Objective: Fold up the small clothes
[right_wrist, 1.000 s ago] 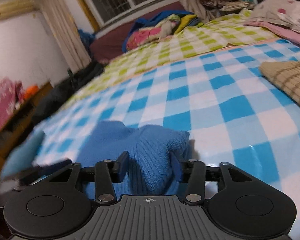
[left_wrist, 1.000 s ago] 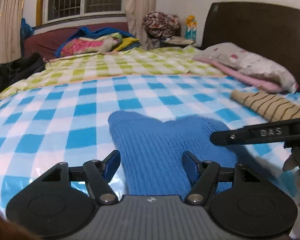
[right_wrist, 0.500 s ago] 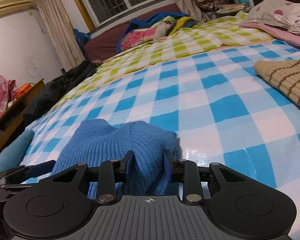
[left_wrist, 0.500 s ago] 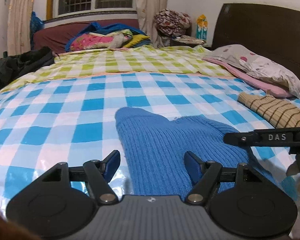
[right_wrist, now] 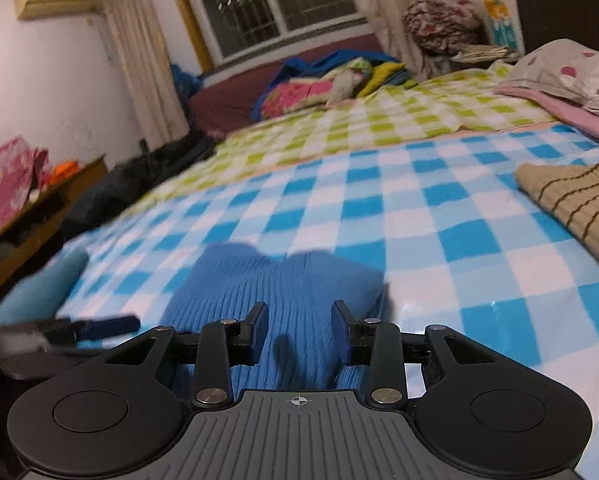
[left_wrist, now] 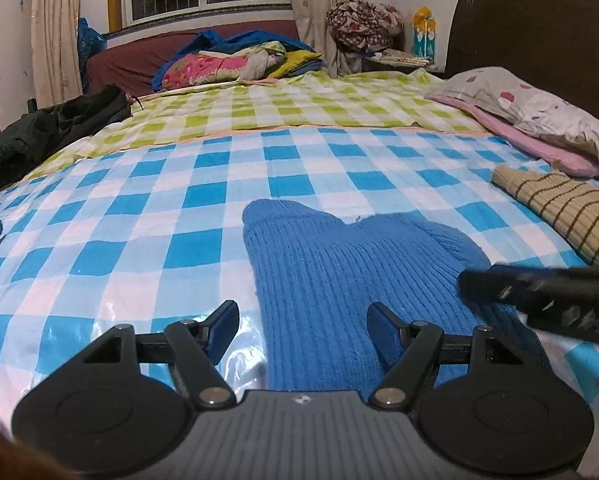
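Note:
A blue ribbed knit garment lies folded on the blue-and-white checked sheet; it also shows in the right wrist view. My left gripper is open and empty, low over the garment's near left edge. My right gripper is open over the garment's near part, holding nothing. The right gripper's finger shows at the right of the left wrist view. The left gripper's finger shows at the left of the right wrist view.
A folded beige striped garment lies to the right, with pillows behind it by the dark headboard. Dark clothes lie at the left edge. A light blue item sits near left. A green checked sheet and bedding pile lie beyond.
My right gripper's jaws, closing on a raised fold of the blue garment half a second ago, have opened and the fold has dropped flat. The left gripper stayed open.

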